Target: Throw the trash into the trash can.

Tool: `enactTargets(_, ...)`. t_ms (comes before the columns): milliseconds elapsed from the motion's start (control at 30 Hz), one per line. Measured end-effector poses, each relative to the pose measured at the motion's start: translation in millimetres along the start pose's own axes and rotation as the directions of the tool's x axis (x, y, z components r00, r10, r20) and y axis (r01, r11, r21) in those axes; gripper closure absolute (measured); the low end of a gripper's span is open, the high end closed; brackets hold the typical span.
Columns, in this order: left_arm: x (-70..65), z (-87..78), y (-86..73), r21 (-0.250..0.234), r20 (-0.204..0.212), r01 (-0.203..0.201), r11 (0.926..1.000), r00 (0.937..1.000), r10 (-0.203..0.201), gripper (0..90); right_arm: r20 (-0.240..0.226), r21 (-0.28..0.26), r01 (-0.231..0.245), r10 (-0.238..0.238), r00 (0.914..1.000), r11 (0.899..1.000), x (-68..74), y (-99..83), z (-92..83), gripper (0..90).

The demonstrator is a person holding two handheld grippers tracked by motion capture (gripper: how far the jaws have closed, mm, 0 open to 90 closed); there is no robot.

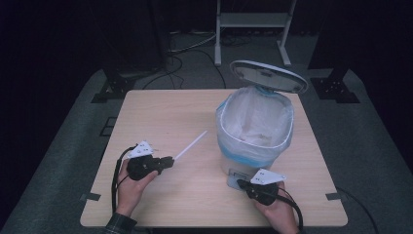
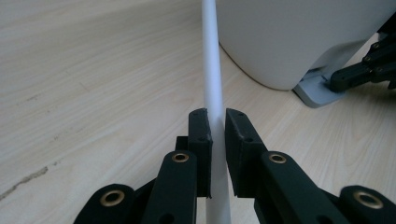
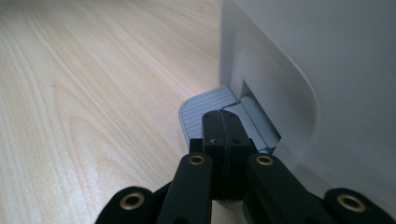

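Beside the pedal bin (image 1: 255,129), on its left, a long white stick (image 1: 191,145) is clamped between the jaws of the left gripper (image 1: 170,161), its free end pointing up toward the bin's rim and apparently clear of the table (image 1: 160,112), though the high view is too dim to be sure. Seen from the left gripper view, the stick (image 2: 211,70) runs straight out between the pads (image 2: 201,135), held near one end only, so most of its length hangs unsupported. At the bin's foot, the right gripper (image 1: 242,184) has its jaws pressed together, nothing between them, and rests on the grey pedal (image 3: 205,109); the lid (image 1: 268,75) stands tilted open over the liner bag (image 1: 253,114).

Risks, as I judge them: the stick could pivot in so narrow a grip, its tip could catch the bag or rim, and if the right gripper slips off the ribbed pedal the lid would drop onto the stick mid-way.
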State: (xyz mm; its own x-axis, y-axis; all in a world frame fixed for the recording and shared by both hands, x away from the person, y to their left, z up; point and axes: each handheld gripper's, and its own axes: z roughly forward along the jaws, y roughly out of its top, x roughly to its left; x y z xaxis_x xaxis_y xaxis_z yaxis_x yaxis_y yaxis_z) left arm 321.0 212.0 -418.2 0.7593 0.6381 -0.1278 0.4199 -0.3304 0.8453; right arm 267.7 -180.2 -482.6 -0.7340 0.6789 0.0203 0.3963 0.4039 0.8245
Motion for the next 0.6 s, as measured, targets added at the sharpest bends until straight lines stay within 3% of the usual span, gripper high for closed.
enactTargets(600, 4.2, -22.1, 29.9, -0.082, 0.059, -0.028, 0.9962, 0.9977, 0.033, 81.3, 0.001, 0.0, -0.001, 0.001, 1.0, 1.0, 0.1, 0.0, 0.0, 89.6)
